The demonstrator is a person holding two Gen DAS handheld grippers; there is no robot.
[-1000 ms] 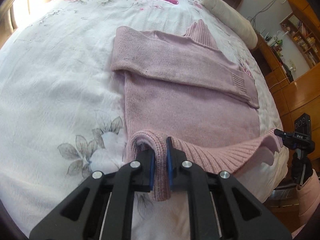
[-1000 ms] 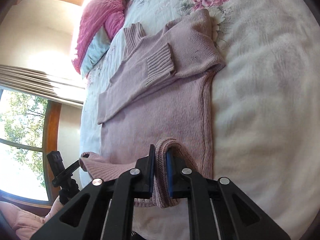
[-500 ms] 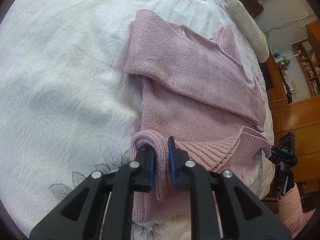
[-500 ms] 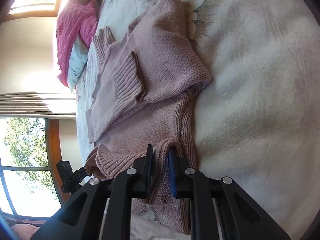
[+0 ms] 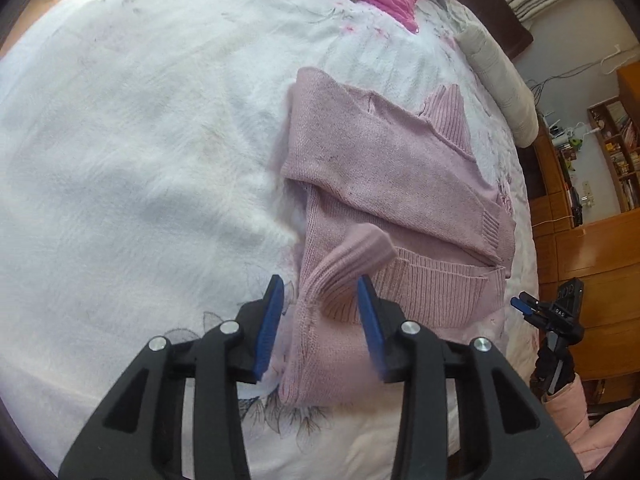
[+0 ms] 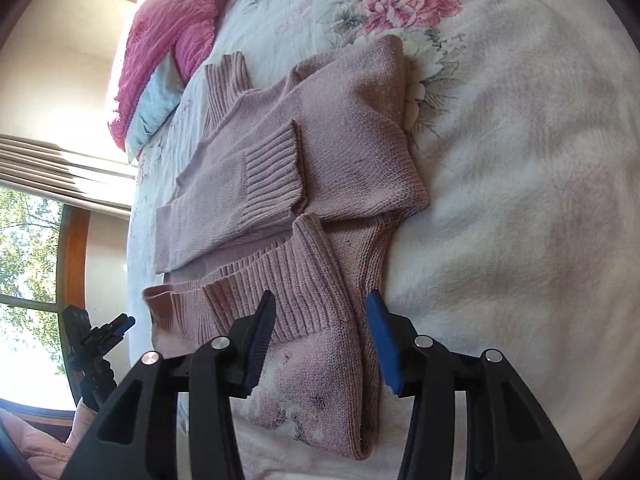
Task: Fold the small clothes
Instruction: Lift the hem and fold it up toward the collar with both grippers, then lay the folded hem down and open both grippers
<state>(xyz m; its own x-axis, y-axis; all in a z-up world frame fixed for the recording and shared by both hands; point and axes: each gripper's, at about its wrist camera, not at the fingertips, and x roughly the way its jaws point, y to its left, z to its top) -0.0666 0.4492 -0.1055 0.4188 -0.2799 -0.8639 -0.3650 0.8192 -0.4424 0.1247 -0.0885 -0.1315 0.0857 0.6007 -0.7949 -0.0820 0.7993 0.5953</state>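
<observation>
A pink knit sweater (image 5: pixel 384 184) lies on the white floral bedspread (image 5: pixel 140 160), sleeves folded across its chest. Its ribbed hem (image 5: pixel 436 288) is folded up over the body. My left gripper (image 5: pixel 320 312) is open, and the hem's left corner (image 5: pixel 356 256) stands loose between the blue pads, touching neither. In the right wrist view the same sweater (image 6: pixel 344 136) shows with the ribbed hem (image 6: pixel 288 292) doubled over. My right gripper (image 6: pixel 320 328) is open just above that hem corner. Each gripper also appears small at the other view's edge.
Pink and pale pillows (image 6: pixel 168 52) lie at the head of the bed. A window with blinds (image 6: pixel 36 264) is on one side. Wooden shelves and cabinets (image 5: pixel 592 208) stand past the bed's other side. A pink sleeve (image 5: pixel 576 420) shows low right.
Both grippers carried the hem up over the sweater's body, then opened and let it go. The hem now rests folded over, and its left corner still curls upward.
</observation>
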